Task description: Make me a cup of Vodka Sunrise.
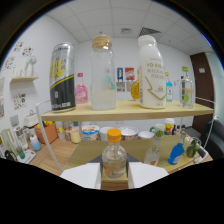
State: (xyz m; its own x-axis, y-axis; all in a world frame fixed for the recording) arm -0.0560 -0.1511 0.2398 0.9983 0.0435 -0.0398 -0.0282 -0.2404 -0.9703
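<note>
A: Gripper (114, 176) status?
B: Pinching a small bottle (114, 159), both white fingers (82, 176) pressed on its sides.
A: Bottle details?
B: Clear body, orange cap, clear liquid inside, upright. It sits between the fingers, below the wooden shelf (125, 111).
A: On the shelf?
B: Black-yellow can (62, 76), clear jar with wooden lid (103, 73), white yogurt-style bottle (151, 72). All upright, well beyond the fingers.

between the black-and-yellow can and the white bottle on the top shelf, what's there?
Gripper view: a clear jar with a cork lid stands between the can and the white bottle; a small pink bottle sits behind.
</note>
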